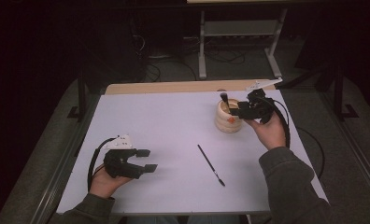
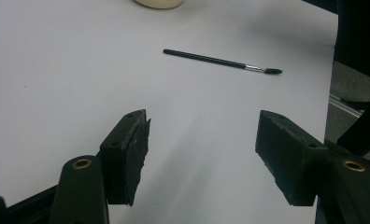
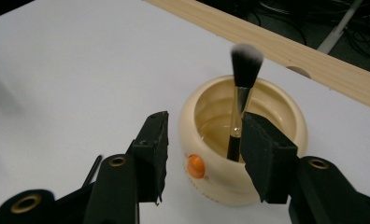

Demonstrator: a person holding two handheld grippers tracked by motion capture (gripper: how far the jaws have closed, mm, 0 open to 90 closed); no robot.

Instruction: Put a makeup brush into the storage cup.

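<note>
1. The makeup brush stood nearly upright in the cream pot near my bench's far right corner, bristles up.
2. My right gripper had jaws apart, holding nothing, flanking the pot's near rim.
3. My left gripper rested wide open, empty.

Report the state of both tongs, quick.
Left tongs: open, nothing between the jaws, over the white table.
Right tongs: open, holding nothing, by the cream pot with the brush in it.
</note>
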